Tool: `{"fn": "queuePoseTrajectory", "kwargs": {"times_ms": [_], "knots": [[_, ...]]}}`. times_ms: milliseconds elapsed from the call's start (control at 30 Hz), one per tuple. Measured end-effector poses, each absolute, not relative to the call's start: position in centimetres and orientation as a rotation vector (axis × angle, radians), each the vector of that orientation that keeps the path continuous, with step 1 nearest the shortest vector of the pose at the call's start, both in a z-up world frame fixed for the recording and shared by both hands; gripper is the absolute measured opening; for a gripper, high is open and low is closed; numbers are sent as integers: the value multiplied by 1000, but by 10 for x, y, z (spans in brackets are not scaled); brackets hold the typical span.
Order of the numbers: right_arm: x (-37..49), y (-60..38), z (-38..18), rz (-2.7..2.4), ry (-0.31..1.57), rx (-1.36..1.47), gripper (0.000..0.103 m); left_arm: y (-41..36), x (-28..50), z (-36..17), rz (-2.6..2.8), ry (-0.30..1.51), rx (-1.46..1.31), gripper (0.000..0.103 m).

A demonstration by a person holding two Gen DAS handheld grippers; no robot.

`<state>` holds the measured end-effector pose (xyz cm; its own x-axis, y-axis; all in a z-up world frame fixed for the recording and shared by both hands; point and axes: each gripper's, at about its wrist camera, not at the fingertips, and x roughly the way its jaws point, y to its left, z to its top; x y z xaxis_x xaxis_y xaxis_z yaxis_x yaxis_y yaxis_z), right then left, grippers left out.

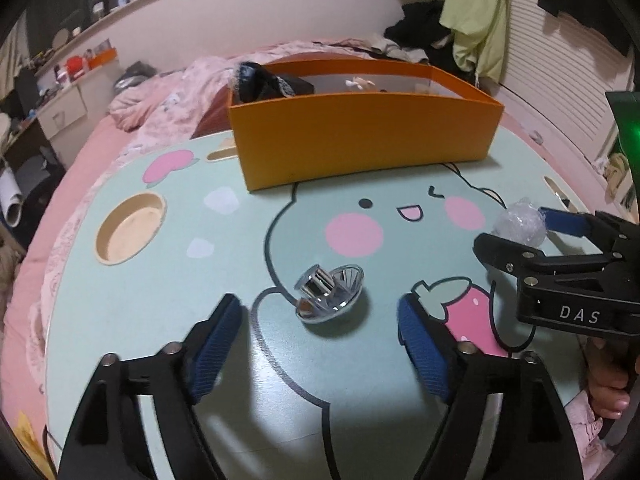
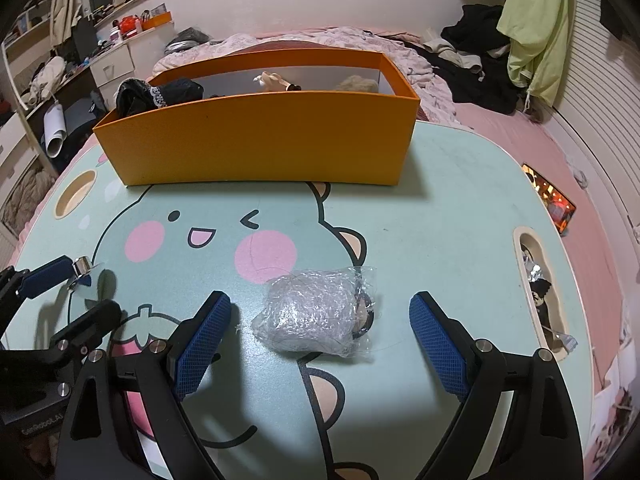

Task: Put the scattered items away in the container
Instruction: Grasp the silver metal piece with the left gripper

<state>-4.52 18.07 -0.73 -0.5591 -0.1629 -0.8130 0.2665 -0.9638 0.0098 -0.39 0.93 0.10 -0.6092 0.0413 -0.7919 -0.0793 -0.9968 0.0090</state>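
Left wrist view: the left gripper (image 1: 320,344) hangs low over the mint-green cartoon table (image 1: 168,320), tilted forward and down, its blue-padded fingers (image 1: 218,344) spread wide with nothing between them. A shiny chrome knob-like piece (image 1: 328,292) lies on its side on the table just ahead of the fingertips, centred on the gap but touching neither pad. At the right edge the right gripper (image 1: 516,226) reaches in from the side, also spread, with a crumpled clear plastic packet (image 1: 520,222) sitting between its tips. The orange box (image 1: 360,140) stands at the far side of the table, with dark cloth (image 1: 260,80) heaped in its left end.

Right wrist view: the right gripper (image 2: 320,336) is angled down at the table, with its fingers (image 2: 204,344) parted on either side of the plastic packet (image 2: 316,312), which rests on the table surface with a clear gap to each pad. At the left edge the left gripper (image 2: 76,292) shows, open, with the chrome piece (image 2: 82,268) at its tips. The orange box (image 2: 260,148) sits well beyond the packet.
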Motion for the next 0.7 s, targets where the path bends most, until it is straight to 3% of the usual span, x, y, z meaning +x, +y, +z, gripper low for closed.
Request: {"fn": "queuePoseTrajectory", "kwargs": {"times_ms": [700], "knots": [[-45, 180, -7, -2572, 167, 1324, 91, 11, -4, 0, 2743, 74, -1362, 94]]}}
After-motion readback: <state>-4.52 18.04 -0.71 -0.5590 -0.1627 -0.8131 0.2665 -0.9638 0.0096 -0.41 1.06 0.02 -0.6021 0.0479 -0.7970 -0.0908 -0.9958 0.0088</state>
